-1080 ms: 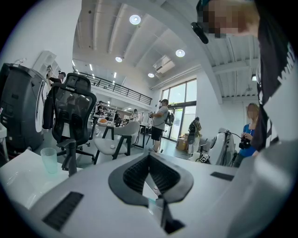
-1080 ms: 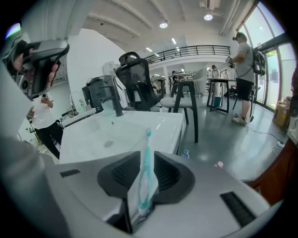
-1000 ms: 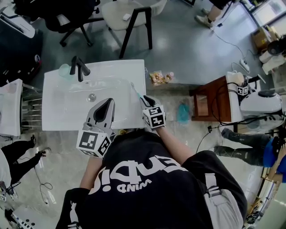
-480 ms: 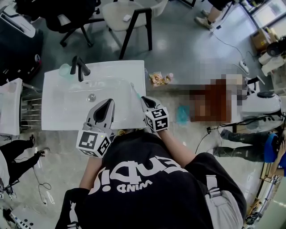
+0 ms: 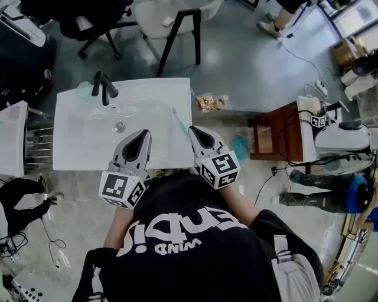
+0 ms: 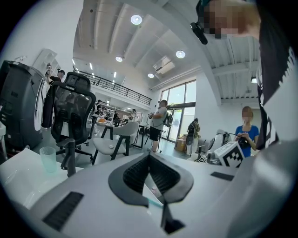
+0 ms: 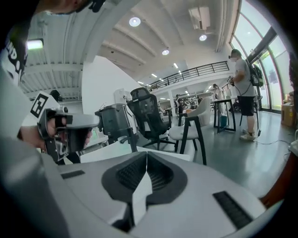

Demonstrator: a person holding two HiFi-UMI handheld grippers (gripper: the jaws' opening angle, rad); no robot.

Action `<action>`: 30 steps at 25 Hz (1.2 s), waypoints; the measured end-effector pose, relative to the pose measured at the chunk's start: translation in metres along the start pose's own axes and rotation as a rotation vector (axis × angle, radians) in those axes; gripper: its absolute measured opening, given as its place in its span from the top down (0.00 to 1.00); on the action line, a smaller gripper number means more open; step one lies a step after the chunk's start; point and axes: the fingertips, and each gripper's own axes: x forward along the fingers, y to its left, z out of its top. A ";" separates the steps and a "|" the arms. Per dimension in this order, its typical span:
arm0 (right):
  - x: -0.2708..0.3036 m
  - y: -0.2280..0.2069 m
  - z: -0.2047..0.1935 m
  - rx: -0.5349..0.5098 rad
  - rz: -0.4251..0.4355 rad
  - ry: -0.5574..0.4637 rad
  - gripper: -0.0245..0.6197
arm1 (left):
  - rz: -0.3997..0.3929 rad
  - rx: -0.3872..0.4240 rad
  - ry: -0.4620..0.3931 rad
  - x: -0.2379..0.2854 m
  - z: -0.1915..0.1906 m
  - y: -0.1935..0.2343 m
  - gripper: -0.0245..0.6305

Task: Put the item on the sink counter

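Left gripper [image 5: 143,134]: jaws closed tip to tip, nothing between them, over the near edge of the white bench [image 5: 159,88], nearer the person than the black faucet [image 5: 104,88] and a little right of it. Right gripper [image 5: 192,130]: jaws pressed together, nothing seen held, over the bench's near right corner, well right of the faucet. Item [image 5: 179,120]: slim, straight, toothbrush-like, white with a teal stretch toward its near end. It lies flat on the bench rim, slanting away from the right gripper's tips, right of the faucet and beside the basin [image 5: 100,127]. Whether the jaw tips touch it cannot be told. Pale translucent cup [image 5: 84,91] stands just left of the faucet. Chair [image 5: 171,17] on the floor beyond the faucet.
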 end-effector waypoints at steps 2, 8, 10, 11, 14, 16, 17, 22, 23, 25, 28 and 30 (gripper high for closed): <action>-0.007 0.004 0.017 0.001 0.010 -0.034 0.93 | -0.006 -0.002 -0.007 0.000 0.003 -0.001 0.93; -0.028 0.011 0.059 -0.002 0.016 -0.134 0.93 | -0.016 0.015 -0.033 0.002 0.015 -0.006 0.93; -0.034 0.013 0.071 -0.006 0.015 -0.165 0.93 | -0.018 0.025 -0.039 0.002 0.018 -0.007 0.93; -0.036 0.015 0.077 -0.013 0.014 -0.181 0.93 | -0.019 0.031 -0.042 0.002 0.019 -0.006 0.93; -0.039 0.018 0.089 -0.051 0.012 -0.218 0.93 | -0.011 0.043 -0.047 0.001 0.021 -0.004 0.93; -0.038 0.019 0.091 -0.068 0.012 -0.228 0.93 | -0.008 0.046 -0.048 0.002 0.022 -0.003 0.93; -0.038 0.018 0.090 -0.071 0.012 -0.230 0.93 | -0.009 0.051 -0.048 0.002 0.022 -0.003 0.93; -0.035 0.017 0.085 -0.068 0.011 -0.231 0.93 | 0.004 0.058 -0.053 0.001 0.022 -0.001 0.93; -0.035 0.017 0.085 -0.069 0.014 -0.230 0.93 | 0.006 0.058 -0.052 0.002 0.022 0.000 0.93; -0.033 0.019 0.084 -0.071 0.022 -0.231 0.93 | 0.010 0.060 -0.050 0.002 0.021 0.001 0.93; -0.031 0.019 0.084 -0.069 0.032 -0.233 0.93 | 0.016 0.057 -0.049 0.004 0.020 0.003 0.93; -0.029 0.019 0.084 -0.067 0.036 -0.232 0.93 | 0.014 0.060 -0.048 0.005 0.021 0.003 0.93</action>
